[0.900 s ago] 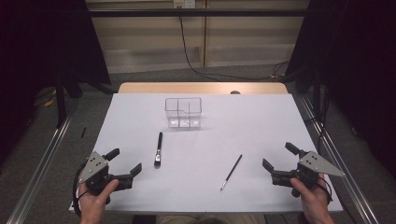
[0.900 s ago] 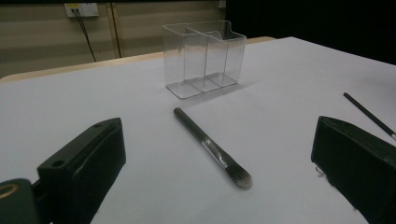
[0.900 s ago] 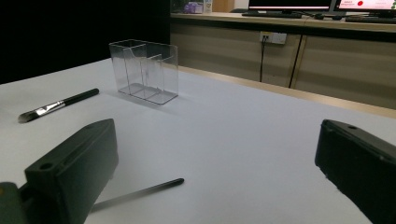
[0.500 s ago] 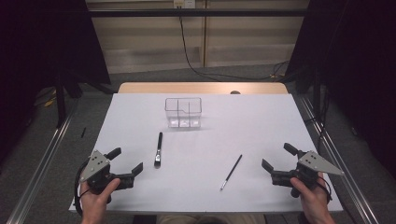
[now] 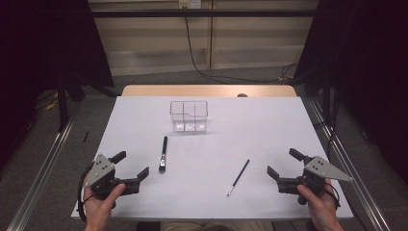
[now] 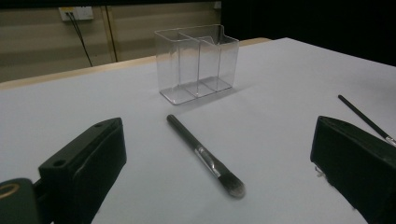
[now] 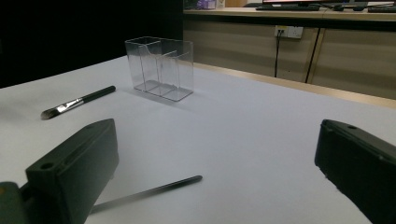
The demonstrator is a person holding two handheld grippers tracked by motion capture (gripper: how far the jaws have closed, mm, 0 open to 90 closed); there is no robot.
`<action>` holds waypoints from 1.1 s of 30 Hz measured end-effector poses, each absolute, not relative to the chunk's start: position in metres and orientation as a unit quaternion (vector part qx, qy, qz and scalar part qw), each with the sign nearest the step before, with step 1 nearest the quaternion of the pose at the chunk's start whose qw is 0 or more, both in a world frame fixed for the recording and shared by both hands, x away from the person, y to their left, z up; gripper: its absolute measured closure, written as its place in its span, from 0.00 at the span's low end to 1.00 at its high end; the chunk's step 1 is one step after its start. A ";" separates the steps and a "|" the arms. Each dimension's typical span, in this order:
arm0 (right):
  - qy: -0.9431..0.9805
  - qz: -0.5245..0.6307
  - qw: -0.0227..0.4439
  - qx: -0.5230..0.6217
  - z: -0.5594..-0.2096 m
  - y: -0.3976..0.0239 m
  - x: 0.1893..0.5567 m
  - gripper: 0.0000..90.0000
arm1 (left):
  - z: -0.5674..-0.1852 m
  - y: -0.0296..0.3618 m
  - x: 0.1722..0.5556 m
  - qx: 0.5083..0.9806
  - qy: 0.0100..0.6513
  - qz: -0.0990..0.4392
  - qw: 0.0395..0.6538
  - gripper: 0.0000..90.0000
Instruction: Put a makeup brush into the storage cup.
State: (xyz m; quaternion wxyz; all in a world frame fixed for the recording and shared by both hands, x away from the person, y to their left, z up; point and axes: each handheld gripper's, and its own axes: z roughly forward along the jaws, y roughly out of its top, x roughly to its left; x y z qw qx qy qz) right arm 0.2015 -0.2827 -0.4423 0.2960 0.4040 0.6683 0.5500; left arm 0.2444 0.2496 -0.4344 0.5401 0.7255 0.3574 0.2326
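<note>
Nothing moved — no readable writing

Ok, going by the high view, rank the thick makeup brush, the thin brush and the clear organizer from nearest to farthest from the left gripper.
From the left gripper:
1. Thick makeup brush, just to its right, bristle end toward the person.
2. Thin brush, farther right, past the table's middle.
3. Clear organizer, upright toward the far edge.
The last two are not far apart in distance.

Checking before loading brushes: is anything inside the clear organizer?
The clear organizer looks empty: its compartments show only bare walls and floor. Both brushes lie outside on the white sheet. Being transparent, it hides nothing.
</note>
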 end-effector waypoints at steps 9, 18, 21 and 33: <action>0.674 0.547 0.295 0.399 -0.443 -0.282 0.204 0.00 | -0.425 0.242 0.261 0.727 0.353 0.230 0.542 0.04; 0.676 0.549 0.293 0.396 -0.443 -0.280 0.204 0.00 | -0.413 0.227 0.271 0.725 0.337 0.228 0.555 0.04; 0.673 0.551 0.293 0.396 -0.443 -0.281 0.204 0.00 | -0.411 0.227 0.277 0.724 0.340 0.233 0.553 0.04; 0.672 0.553 0.290 0.398 -0.443 -0.281 0.203 0.00 | -0.399 0.218 0.294 0.729 0.333 0.232 0.551 0.04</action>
